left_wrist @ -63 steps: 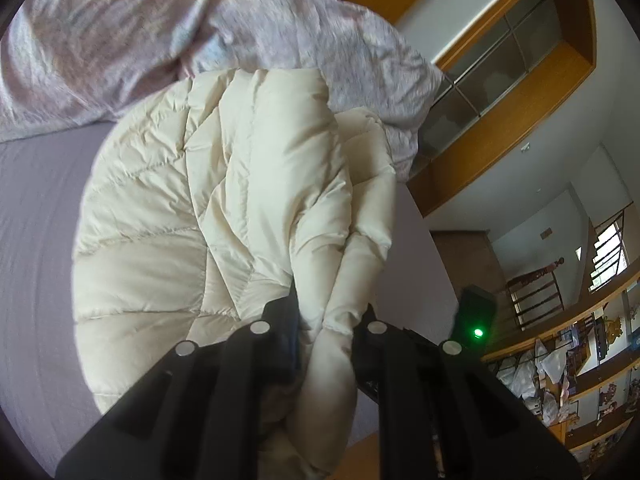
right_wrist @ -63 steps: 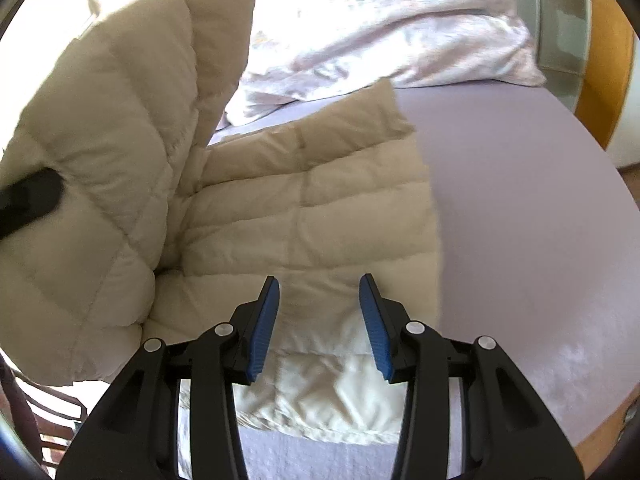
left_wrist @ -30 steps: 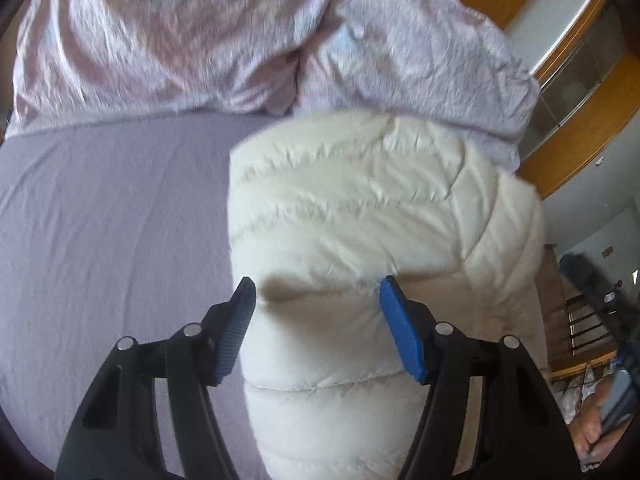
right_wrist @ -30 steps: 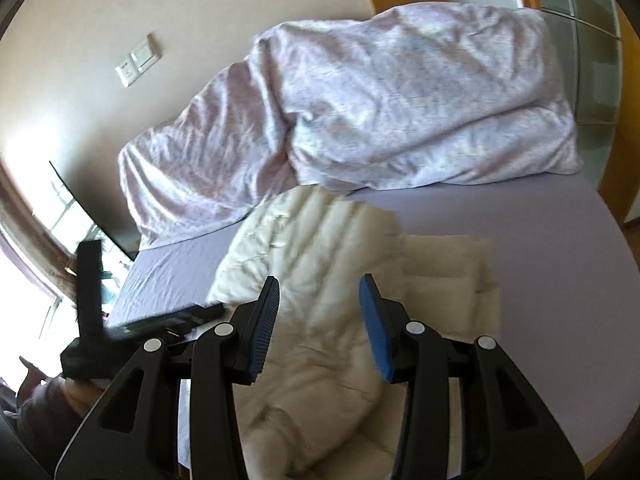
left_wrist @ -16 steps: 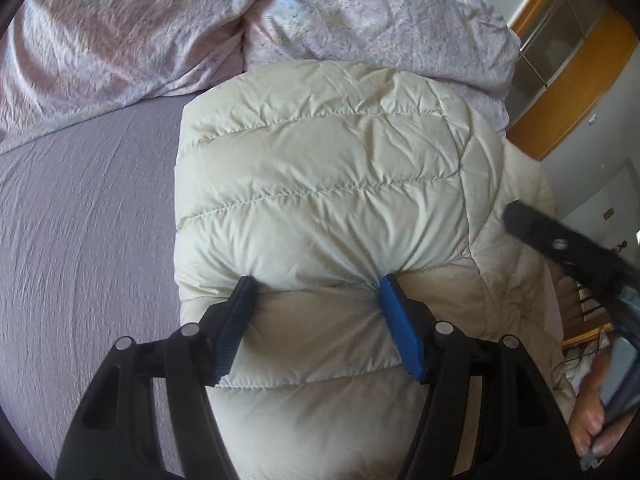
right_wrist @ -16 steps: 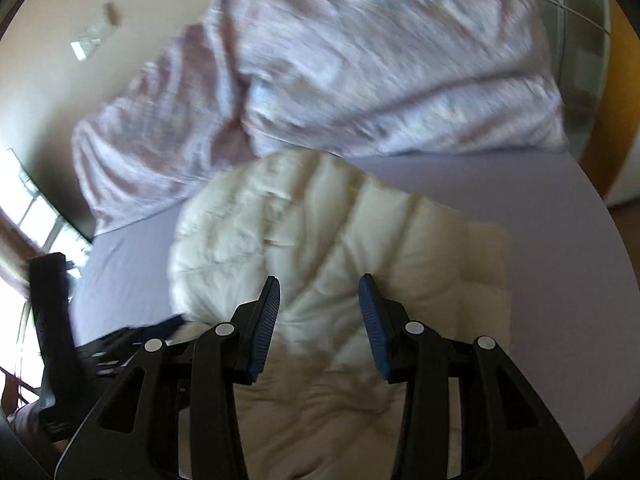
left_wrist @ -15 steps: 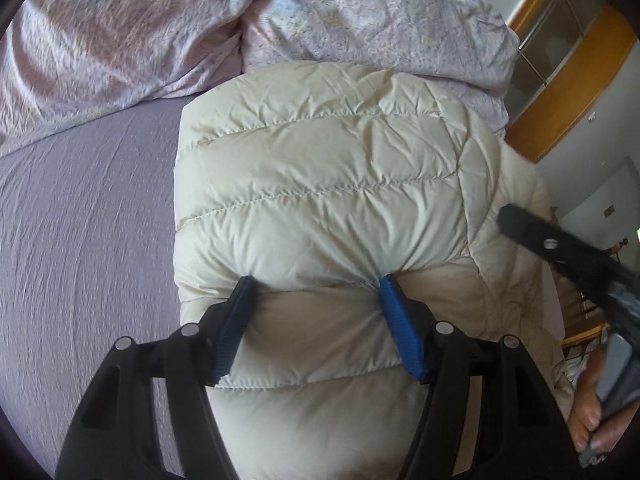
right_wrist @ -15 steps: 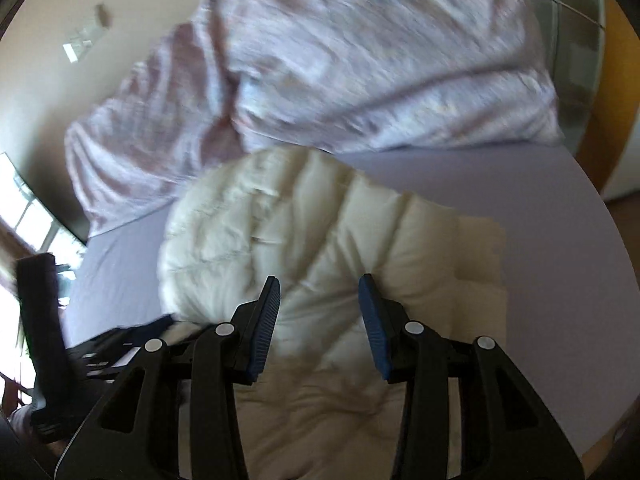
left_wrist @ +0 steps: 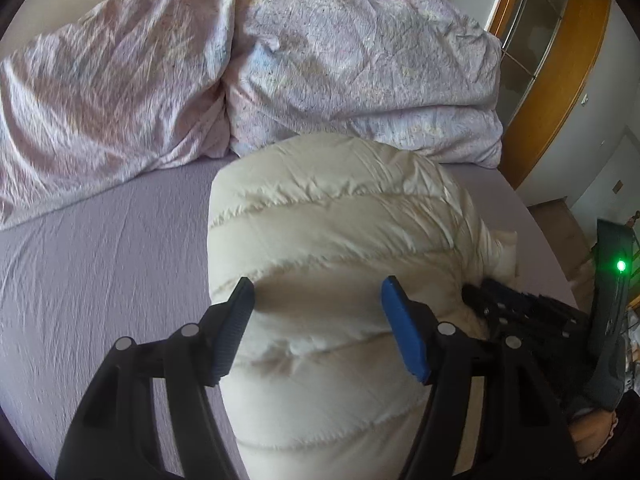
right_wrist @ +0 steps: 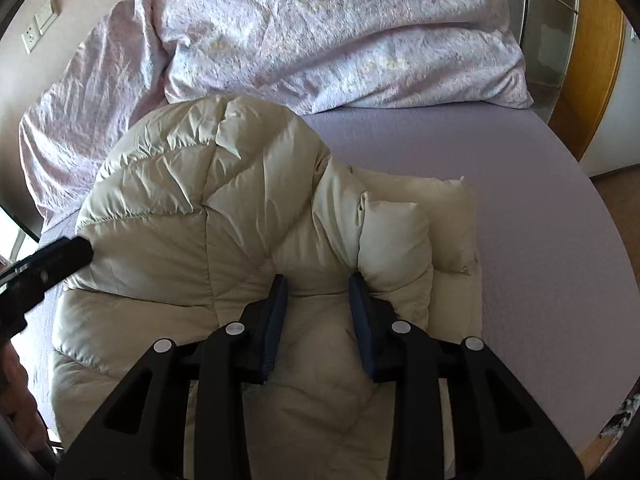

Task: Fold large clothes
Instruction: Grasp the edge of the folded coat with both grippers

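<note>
A cream quilted down jacket [left_wrist: 332, 240] lies bunched and partly folded on a bed covered by a smooth lilac fitted sheet [left_wrist: 100, 264], with its far edge close to a rumpled pale pink duvet [left_wrist: 240, 60] heaped along the head of the bed.

In the left wrist view, the left gripper [left_wrist: 316, 312] has its black arms and blue-padded fingers [left_wrist: 402, 332] spread wide over the puffy upper layer of the jacket. The padding swells up between them, but the pads do not clearly press on it (the left pad sits right at the fabric's edge, and contact there cannot be judged).

In the right wrist view, the right gripper [right_wrist: 318, 304] is low on the jacket's right side, where a thick fold [right_wrist: 396, 240] of fabric stands just beyond its right finger. Its jaws are closing, with a ridge of the quilted cloth between the two dark blue pads [right_wrist: 276, 320]; the fabric dips into the gap, though a firm pinch is not yet visible.

Each gripper shows in the other's view: the right one enters the left view from the right edge with a small green light [left_wrist: 621, 266] on its body, touching the jacket's side, while the left one reaches in from the left edge of the right view.

A wooden frame with glass panels [right_wrist: 560, 20] stands behind the bed.
</note>
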`<move>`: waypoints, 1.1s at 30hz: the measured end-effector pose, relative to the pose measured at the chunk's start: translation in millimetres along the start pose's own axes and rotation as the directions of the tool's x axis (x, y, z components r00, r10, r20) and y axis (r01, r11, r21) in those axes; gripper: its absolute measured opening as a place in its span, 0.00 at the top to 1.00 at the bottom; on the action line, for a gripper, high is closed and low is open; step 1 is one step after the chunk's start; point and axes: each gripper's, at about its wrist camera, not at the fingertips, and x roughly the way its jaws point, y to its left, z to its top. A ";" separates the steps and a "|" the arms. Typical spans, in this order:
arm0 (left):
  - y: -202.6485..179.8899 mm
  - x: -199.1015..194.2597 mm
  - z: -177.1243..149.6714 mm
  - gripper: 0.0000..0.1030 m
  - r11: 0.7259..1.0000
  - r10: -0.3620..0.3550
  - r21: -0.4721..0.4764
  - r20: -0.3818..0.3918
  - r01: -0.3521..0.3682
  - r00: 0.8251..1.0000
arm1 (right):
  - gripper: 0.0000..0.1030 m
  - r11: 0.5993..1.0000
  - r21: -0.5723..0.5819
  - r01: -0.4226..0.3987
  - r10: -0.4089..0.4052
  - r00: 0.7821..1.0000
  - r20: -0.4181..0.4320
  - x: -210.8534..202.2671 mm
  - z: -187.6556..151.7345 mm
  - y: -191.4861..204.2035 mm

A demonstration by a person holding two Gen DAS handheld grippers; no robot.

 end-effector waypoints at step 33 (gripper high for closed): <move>-11.6 58.5 -13.4 0.18 0.994 0.069 0.087 -0.042 -0.065 0.997 | 0.68 0.997 0.038 -0.068 0.065 0.996 0.061 21.7 -7.7 -16.4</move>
